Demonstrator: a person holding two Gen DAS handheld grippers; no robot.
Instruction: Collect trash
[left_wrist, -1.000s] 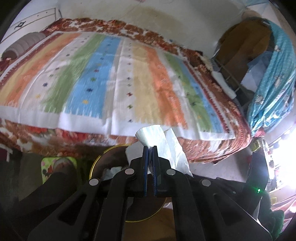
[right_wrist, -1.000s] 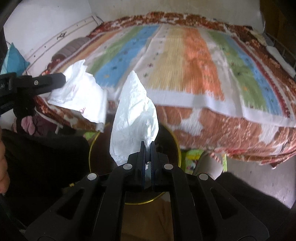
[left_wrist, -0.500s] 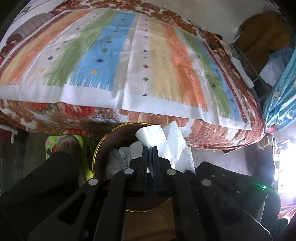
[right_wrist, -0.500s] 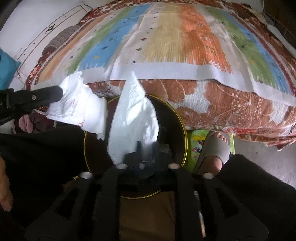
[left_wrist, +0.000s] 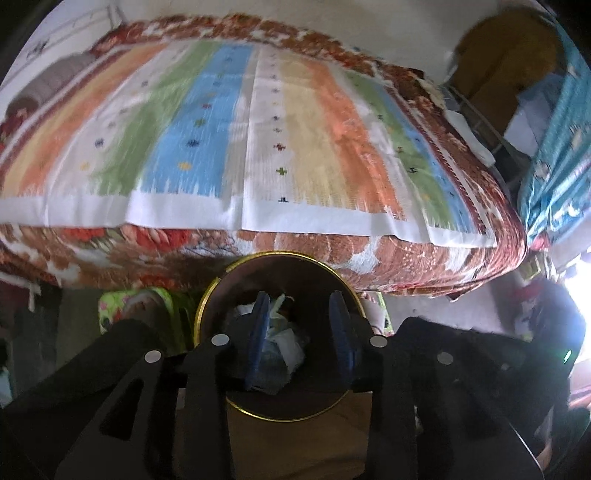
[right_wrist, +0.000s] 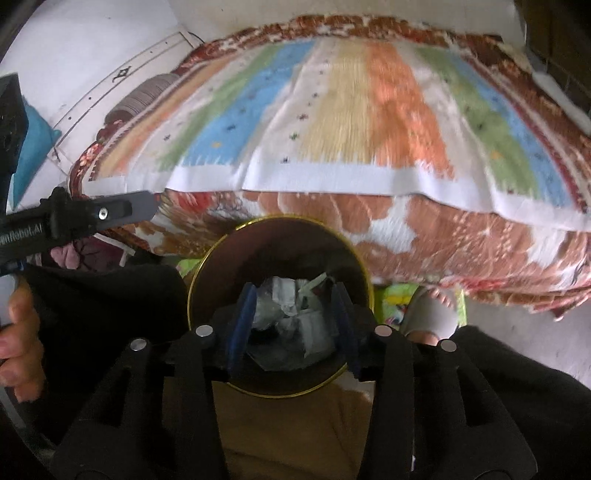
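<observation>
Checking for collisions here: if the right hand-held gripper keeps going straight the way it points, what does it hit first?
Most likely the crumpled trash lying inside the gold-rimmed bin. The right hand-held gripper is open and aimed into the bin's mouth, with nothing visible between; depth is hard to judge.

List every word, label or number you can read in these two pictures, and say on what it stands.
"enRobot.AI", white letters seen mirrored and cut off at the picture's edge: on the black handle of the left tool.
No other text is readable on the striped bedspread or gold-rimmed bin.
</observation>
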